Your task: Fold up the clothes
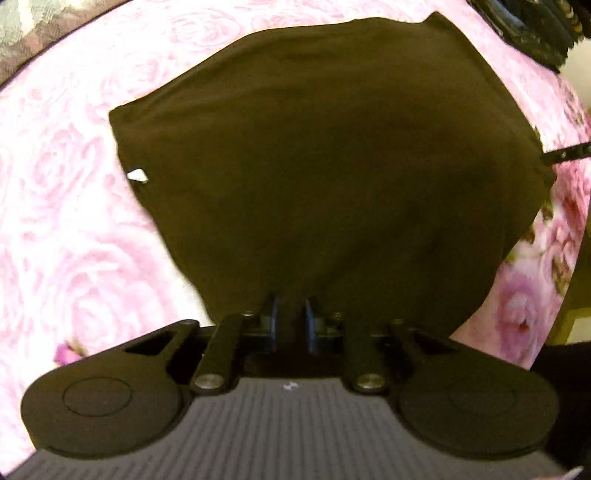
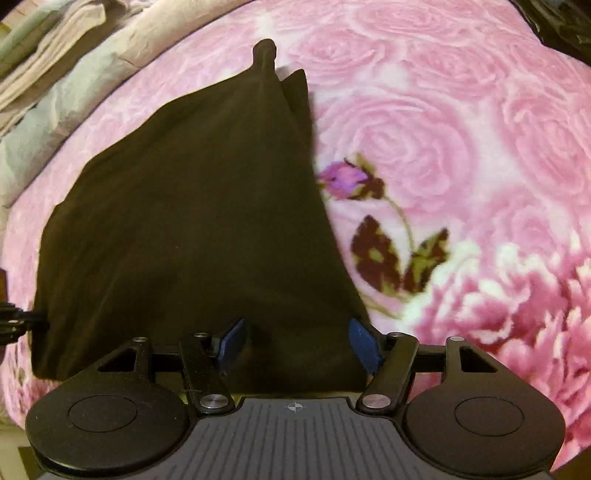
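Note:
A dark brown garment (image 1: 325, 177) lies folded flat on a pink rose-print blanket (image 1: 66, 221), with a small white tag (image 1: 137, 175) at its left edge. My left gripper (image 1: 291, 319) hangs over the garment's near edge, its blue pads (image 1: 273, 321) a narrow gap apart with dark cloth showing between them. In the right wrist view the same garment (image 2: 192, 221) tapers to a twisted tip at the top. My right gripper (image 2: 298, 343) stands wide open above its near edge, pads (image 2: 364, 345) clear of the cloth. Each view shows the other gripper's tip at the cloth's side.
Crumpled beige and grey bedding (image 2: 55, 74) lies beyond the blanket's far left edge. A black object (image 1: 535, 26) sits at the far right corner. The blanket (image 2: 461, 147) stretches to the right of the garment, printed with a purple bud and leaves (image 2: 369, 221).

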### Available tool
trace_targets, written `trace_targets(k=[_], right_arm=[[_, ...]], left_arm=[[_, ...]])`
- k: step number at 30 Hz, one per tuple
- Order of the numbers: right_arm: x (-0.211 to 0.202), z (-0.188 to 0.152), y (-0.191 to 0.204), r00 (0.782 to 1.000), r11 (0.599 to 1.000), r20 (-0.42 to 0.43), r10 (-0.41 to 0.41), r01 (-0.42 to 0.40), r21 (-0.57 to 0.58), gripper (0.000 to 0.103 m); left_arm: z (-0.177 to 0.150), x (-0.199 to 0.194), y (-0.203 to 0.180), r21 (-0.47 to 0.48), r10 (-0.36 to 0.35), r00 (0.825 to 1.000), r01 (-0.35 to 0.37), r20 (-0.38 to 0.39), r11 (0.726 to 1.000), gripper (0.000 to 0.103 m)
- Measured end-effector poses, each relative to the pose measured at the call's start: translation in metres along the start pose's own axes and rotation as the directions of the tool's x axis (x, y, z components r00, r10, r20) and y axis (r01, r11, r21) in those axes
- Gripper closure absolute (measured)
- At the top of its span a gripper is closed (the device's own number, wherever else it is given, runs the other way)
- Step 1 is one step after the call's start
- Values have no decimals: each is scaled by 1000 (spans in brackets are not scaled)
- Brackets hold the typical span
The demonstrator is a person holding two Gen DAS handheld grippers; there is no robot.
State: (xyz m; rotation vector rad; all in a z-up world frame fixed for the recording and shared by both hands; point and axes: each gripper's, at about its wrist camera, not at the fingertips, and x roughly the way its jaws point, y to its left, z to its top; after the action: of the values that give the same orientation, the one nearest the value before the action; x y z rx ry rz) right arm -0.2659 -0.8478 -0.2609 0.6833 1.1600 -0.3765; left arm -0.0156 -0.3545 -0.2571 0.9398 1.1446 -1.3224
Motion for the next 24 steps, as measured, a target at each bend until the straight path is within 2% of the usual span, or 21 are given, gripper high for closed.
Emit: trace_targets(k=[3, 4, 5, 6, 8, 11, 13, 15, 16, 17, 19, 21, 24], right_arm=[[1, 1, 7, 992, 992, -21, -127, 126, -31, 37], [0, 1, 8, 988, 988, -17, -157, 156, -17, 37], [-3, 0, 8, 983, 983, -12, -184, 184, 2, 37], [-6, 1, 15, 982, 982, 2, -187, 187, -10, 37], [-14, -2, 30, 984, 982, 37, -175, 177, -63, 37], [-23, -11, 76, 986, 969, 93, -136, 152, -193, 36], [-23, -22, 116, 988, 949, 115, -103, 132, -286, 35], [-17, -38, 161, 990, 919, 128, -60, 105, -380, 4], [-14, -48, 182, 990, 902, 135, -34, 89, -422, 3], [-8, -59, 206, 992, 881, 124, -5, 63, -468, 3], [9, -82, 258, 996, 815, 84, 41, 15, -579, 3], [28, -101, 299, 996, 725, 75, 48, 17, -689, 3], [56, -128, 359, 997, 560, 65, 52, 25, -828, 3]], left_arm=[[-6, -5, 1, 56, 73, 997, -71, -22, 996, 89], [-10, -8, 3, 60, 95, 995, -93, -29, 994, 86], [-14, -11, 7, 57, 113, 993, -111, -36, 992, 74], [-18, -14, 12, 53, 136, 990, -133, -40, 990, 73], [-30, -22, 22, 47, 175, 984, -173, -44, 984, 77], [-45, -34, 34, 57, 174, 985, -173, -13, 983, 77], [-52, -39, 40, 104, 159, 987, -160, 19, 982, 76], [-58, -42, 44, 166, 137, 989, -143, 51, 976, 76], [-59, -43, 46, 202, 126, 990, -136, 62, 970, 76], [-61, -45, 46, 240, 119, 990, -134, 76, 962, 75], [-65, -50, 46, 318, 109, 988, -138, 108, 938, 74], [-68, -56, 48, 391, 93, 986, -142, 142, 909, 71], [-74, -60, 56, 499, 74, 979, -161, 189, 851, 66]])
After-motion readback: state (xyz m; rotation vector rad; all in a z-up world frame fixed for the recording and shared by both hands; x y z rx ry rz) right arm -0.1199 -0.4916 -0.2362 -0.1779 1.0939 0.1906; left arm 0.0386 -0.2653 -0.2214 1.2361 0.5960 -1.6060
